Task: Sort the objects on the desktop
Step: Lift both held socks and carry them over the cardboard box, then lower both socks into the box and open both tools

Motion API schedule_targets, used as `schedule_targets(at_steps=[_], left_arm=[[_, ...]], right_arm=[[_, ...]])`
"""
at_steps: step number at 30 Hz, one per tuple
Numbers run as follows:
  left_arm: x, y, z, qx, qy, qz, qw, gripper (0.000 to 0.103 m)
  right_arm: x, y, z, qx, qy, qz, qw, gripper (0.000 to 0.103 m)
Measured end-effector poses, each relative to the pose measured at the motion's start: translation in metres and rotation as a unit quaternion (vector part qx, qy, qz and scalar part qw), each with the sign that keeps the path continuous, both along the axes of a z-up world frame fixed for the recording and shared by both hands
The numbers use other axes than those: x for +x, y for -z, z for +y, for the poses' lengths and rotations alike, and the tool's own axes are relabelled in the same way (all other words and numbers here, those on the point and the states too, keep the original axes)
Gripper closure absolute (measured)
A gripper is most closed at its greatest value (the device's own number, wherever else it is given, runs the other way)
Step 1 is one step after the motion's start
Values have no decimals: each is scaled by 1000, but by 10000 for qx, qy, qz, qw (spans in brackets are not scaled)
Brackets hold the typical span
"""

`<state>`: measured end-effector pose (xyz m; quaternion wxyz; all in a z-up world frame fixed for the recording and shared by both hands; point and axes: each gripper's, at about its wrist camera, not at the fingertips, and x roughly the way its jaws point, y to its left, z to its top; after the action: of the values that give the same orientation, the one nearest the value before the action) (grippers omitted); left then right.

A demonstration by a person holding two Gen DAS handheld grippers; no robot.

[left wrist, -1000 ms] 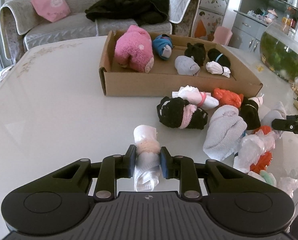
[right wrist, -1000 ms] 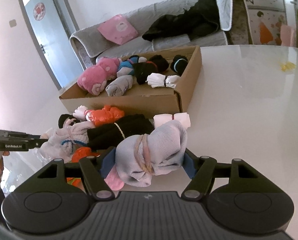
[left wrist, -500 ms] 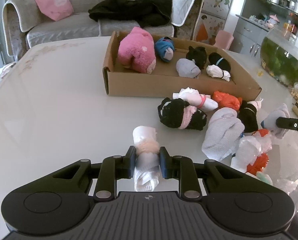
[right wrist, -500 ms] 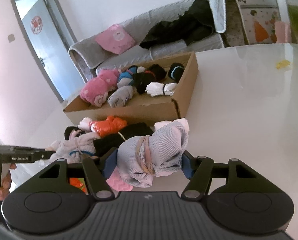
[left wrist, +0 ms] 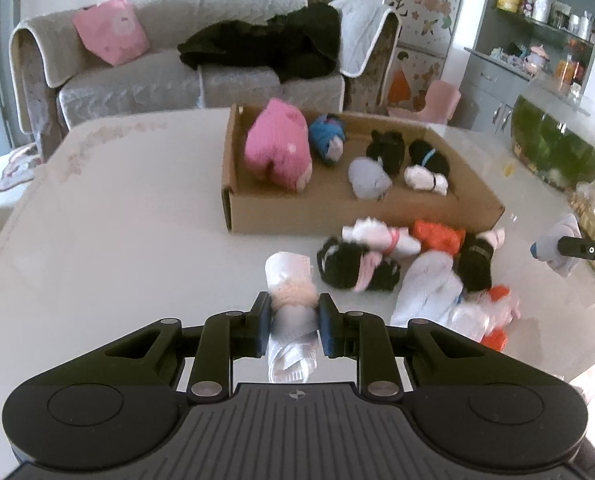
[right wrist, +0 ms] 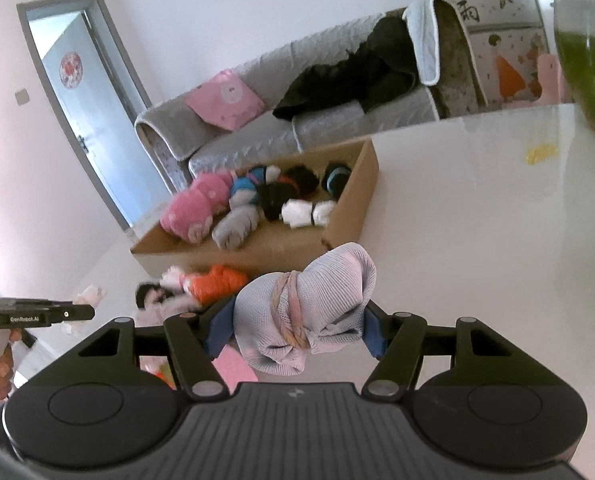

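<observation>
Loose sock pile (left wrist: pixel 425 276) blurred; individual items hard to separate. Left gripper (left wrist: pixel 290 322) nearly closed, clamping white sock roll (left wrist: pixel 289 312) above the table (left wrist: pixel 117 220), angled down. Right gripper (right wrist: pixel 299 322) approx half-open, pads pressing lilac sock bundle (right wrist: pixel 313 312). Cardboard box (left wrist: pixel 337 212) w/ sorted rolls ahead; sofa (left wrist: pixel 157 76) behind.
</observation>
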<state>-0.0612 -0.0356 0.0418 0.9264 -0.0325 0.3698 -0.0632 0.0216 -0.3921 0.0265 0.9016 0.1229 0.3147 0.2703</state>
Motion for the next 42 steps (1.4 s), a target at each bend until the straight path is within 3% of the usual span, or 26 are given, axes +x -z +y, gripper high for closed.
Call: schedule_targets(at_steps=[9,19,30,42], left_arm=[[23,-54,-19,66,251,-426,9988,72],[47,-94,-40,198,494,-833,9951,72],[80,-101,-50,217,608,-906,9938,72],[133,-75,-59,182,752,-661,9948,72]], right_arm=[[26,-44,11,433,-399,-269,9979,42],[50,-77,23,505,-629,-564,9951,42],[65,-81,30,471,-663,-577,9950,42],[94,-68,49,306,-683,-238,9969,42]])
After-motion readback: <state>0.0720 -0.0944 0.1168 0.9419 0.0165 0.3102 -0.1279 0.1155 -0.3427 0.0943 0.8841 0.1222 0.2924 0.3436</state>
